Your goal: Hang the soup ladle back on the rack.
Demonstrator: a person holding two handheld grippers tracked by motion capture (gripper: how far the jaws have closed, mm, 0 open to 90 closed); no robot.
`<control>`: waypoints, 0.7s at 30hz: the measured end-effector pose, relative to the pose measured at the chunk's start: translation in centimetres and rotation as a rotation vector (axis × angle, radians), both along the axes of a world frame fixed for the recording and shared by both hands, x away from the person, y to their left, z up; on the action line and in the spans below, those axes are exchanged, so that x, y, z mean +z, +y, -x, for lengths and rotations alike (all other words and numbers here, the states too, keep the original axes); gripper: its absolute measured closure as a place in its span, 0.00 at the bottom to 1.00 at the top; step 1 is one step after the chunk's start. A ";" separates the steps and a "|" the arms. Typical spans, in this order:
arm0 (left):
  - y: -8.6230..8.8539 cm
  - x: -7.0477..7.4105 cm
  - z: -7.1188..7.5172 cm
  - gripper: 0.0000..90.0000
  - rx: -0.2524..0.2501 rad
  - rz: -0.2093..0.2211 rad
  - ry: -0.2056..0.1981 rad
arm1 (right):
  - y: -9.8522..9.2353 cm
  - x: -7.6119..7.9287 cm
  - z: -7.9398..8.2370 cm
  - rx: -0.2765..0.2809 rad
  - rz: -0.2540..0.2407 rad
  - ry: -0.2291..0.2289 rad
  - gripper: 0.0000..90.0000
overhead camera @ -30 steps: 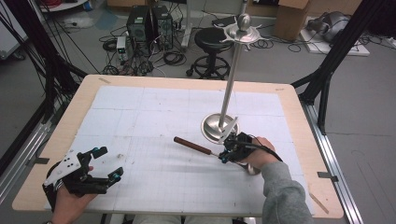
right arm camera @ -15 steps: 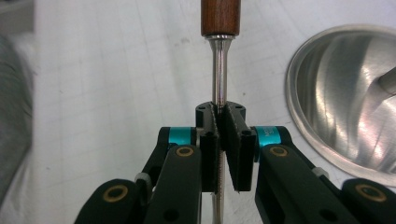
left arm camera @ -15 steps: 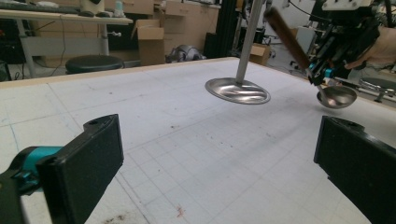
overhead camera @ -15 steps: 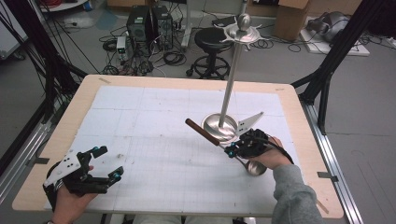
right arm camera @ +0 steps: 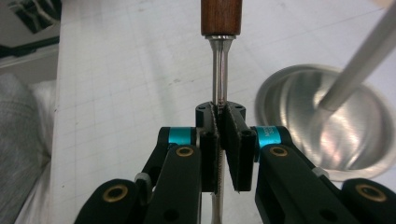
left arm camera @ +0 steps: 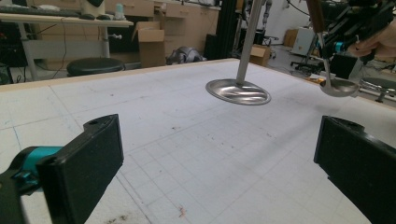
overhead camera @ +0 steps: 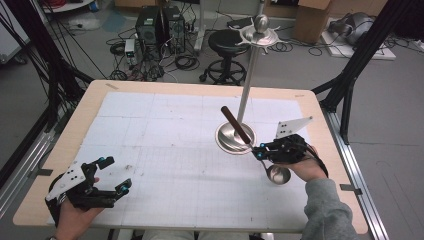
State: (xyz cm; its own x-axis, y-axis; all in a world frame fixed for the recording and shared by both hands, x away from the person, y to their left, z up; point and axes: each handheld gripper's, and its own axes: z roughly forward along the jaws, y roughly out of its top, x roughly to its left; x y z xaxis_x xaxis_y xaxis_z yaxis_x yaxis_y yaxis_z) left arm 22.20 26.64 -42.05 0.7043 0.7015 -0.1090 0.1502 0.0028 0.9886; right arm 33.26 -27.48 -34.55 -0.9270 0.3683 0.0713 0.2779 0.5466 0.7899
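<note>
A metal ladle [overhead camera: 278, 174] with a dark wooden handle [overhead camera: 235, 123] hangs above the table at the right. My right gripper [overhead camera: 259, 150] is shut on its thin steel shaft [right arm camera: 218, 84], with the wooden handle [right arm camera: 221, 16] pointing up and away and the bowl hanging low. The ladle's bowl [left arm camera: 338, 87] also shows far off in the left gripper view. Beside it stands a tall metal stand [overhead camera: 248, 82] on a round dished base [overhead camera: 229, 138], with hooks at its top [overhead camera: 259, 34]. My left gripper [overhead camera: 111, 176] rests at the near left of the table, open, with nothing between its pads [left arm camera: 95, 158].
A white gridded mat [overhead camera: 165, 145] covers the wooden table [overhead camera: 90, 102]. Behind the far edge are a black stool [overhead camera: 227, 42], cables and equipment on the floor. Black frame legs [overhead camera: 350, 75] stand by the table's right side.
My right gripper has lifted the ladle off the mat and carried it to the right; the handle has swung up from lying flat. The left gripper has stayed put.
</note>
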 end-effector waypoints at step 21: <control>0.1 0.0 0.1 0.02 0.005 -0.003 0.003 | -4.5 2.2 1.0 -0.114 -0.153 -0.102 0.94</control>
State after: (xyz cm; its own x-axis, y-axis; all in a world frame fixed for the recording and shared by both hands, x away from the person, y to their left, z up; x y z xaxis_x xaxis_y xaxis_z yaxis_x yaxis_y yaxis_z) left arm 22.14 26.73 -42.09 0.7004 0.7054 -0.1084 0.1528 0.0001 0.9883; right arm 32.21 -31.93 -32.30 -0.8851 0.4636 0.0424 0.2455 0.3873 0.8887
